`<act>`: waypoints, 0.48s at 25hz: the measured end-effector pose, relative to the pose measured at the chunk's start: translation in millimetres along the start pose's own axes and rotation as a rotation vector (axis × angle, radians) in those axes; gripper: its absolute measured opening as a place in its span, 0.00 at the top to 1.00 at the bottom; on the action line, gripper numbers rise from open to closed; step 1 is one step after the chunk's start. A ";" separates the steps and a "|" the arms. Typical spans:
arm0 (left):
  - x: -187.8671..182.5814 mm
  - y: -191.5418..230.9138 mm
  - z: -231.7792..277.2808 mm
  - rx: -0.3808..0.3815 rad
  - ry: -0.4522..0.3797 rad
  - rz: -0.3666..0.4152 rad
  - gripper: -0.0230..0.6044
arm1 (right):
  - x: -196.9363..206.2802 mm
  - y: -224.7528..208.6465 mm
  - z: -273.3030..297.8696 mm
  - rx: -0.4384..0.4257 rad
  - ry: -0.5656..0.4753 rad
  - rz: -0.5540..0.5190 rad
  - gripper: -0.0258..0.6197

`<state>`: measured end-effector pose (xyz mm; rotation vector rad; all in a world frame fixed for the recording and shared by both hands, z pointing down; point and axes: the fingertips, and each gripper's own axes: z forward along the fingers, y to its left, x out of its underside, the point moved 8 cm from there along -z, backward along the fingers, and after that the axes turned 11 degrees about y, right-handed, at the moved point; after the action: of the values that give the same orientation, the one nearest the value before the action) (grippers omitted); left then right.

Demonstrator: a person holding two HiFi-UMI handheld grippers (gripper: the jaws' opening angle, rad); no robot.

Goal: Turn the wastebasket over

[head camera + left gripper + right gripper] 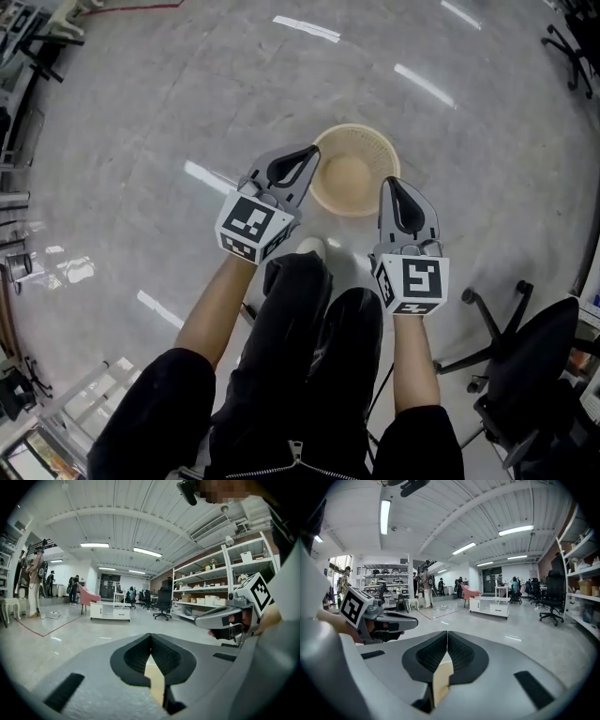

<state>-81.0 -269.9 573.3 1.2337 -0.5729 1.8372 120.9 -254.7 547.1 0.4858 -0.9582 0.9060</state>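
The wastebasket (371, 153) is standing on the polished floor (141, 122) right in front of the person's feet, and it's the right way up. Nothing of the turn-over is done yet.

From the head view we look straight down its throat: a round tan rim, mesh-like walls, and the flat bottom showing inside, with nothing in it. So the mouth points up at the camera, the base sits on the floor, and its long axis runs vertically, floor to ceiling. To finish, that axis has to flip end for end so the mouth faces the floor.

The left gripper (312, 151) is at the basket's left rim in the head view, and the right gripper (388, 182) is at the right rim, so the basket lies between the two tips. Both have their jaws pressed together with nothing pinched. The left gripper view shows the ribbed pads (133, 654) meeting on bare air. It's the same in the right gripper view, pads (461, 654) closed and empty.

Each of those views looks out across the room rather than down, with just a tan sliver low in the gap that I'd take for the basket below. Whether either tip actually touches the rim, I can't tell.

My read is that this is the approach stage. The whole job remains: getting hold of or bracing the rim from both sides, tipping the basket and setting it down mouth first.
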 end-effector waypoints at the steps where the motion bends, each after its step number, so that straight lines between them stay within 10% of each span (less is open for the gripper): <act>1: 13.8 1.5 7.2 0.001 0.000 0.006 0.96 | 13.3 -0.8 8.6 -0.002 -0.004 -0.012 0.94; 12: 150.0 5.3 49.7 -0.027 0.003 0.023 0.96 | 154.1 17.9 84.1 -0.152 0.101 -0.198 0.94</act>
<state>-85.1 -252.2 730.4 1.2109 -0.6107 1.8446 105.9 -236.7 722.0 0.3939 -0.8627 0.6681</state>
